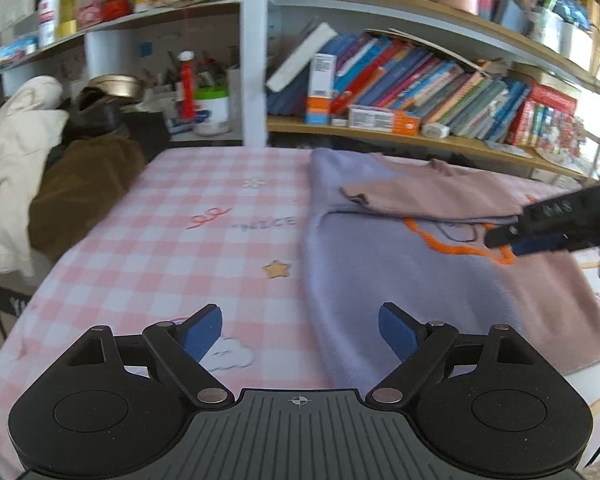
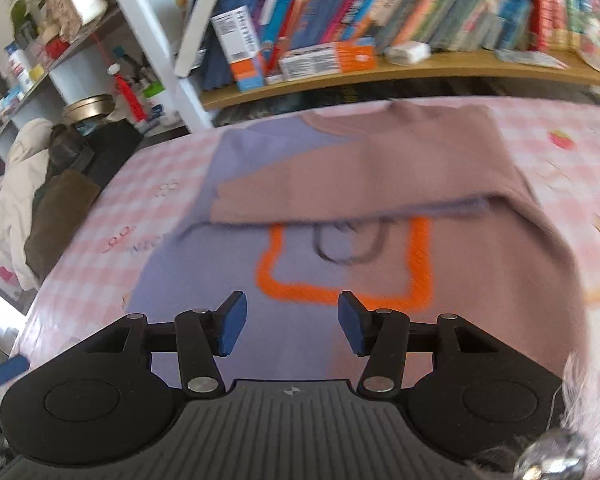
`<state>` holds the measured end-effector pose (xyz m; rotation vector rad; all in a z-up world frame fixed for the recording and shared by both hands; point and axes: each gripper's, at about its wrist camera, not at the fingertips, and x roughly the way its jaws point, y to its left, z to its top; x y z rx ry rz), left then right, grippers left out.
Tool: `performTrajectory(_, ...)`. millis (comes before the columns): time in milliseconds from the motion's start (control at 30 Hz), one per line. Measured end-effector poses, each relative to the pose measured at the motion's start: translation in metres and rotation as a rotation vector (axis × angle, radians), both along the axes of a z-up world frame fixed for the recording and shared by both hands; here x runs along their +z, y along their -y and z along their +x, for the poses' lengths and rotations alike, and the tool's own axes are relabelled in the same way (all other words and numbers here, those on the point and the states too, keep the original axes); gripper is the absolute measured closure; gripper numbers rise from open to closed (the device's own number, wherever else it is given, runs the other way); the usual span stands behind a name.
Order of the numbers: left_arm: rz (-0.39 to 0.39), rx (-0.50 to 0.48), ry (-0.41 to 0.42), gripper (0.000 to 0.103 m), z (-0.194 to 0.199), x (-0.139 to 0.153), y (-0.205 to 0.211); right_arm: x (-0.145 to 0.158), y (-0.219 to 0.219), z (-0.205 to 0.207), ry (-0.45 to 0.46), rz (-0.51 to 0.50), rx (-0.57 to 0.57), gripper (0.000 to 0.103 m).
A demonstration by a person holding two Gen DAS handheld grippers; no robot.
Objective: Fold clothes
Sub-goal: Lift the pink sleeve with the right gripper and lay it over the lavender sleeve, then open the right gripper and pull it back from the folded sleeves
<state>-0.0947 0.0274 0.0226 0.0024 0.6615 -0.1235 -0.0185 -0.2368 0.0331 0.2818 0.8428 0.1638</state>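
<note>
Left gripper (image 1: 300, 334), seen from its own wrist camera, is hovering with its jaws standing wide apart and nothing lying between the blue pads (image 1: 204, 334). It is pointing down over the near edge of the table, above the line where the sweater (image 1: 380, 288) is meeting the checked cloth (image 1: 180, 240).

Right gripper (image 2: 291, 328) is hanging over the lower front of the sweater (image 2: 228, 280), its jaws parted about halfway and gripping nothing; only the fabric below is showing between its pads (image 2: 232, 330). In the left wrist view the right gripper (image 1: 512, 240) is entering from the right edge, just above the sweater's orange outline (image 1: 452, 248).

The sweater is lying flat on the table, lilac on one half and dusty pink on the other. One pink sleeve (image 2: 360, 176) is lying folded across the chest, covering the top of the orange outline (image 2: 340, 292), with its cuff end reaching the lilac half. The collar is pointing toward the far edge of the table.

The cloth (image 2: 560, 160) is showing pink-and-white squares with small printed motifs, among them a star (image 1: 277, 269). Beyond the table, shelves (image 1: 380, 132) are carrying leaning books (image 1: 420, 80) and boxes. At the left, a pile of cream and brown garments (image 1: 28, 152) is resting beside the table; whether it is touching the table cannot be told.
</note>
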Motion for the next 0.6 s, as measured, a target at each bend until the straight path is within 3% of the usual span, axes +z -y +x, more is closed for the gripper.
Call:
performTrajectory(433,-0.010,-0.021,-0.073,0.015,0.012,-0.012,0.026,-0.006,0.068,-0.094,-0.001,-0.073,-0.280,0.050)
performTrajectory(600,-0.004,-0.045,-0.069,0.015,0.009,-0.010,0.041,-0.013,0.072,-0.113,-0.020,-0.085,-0.307,0.047)
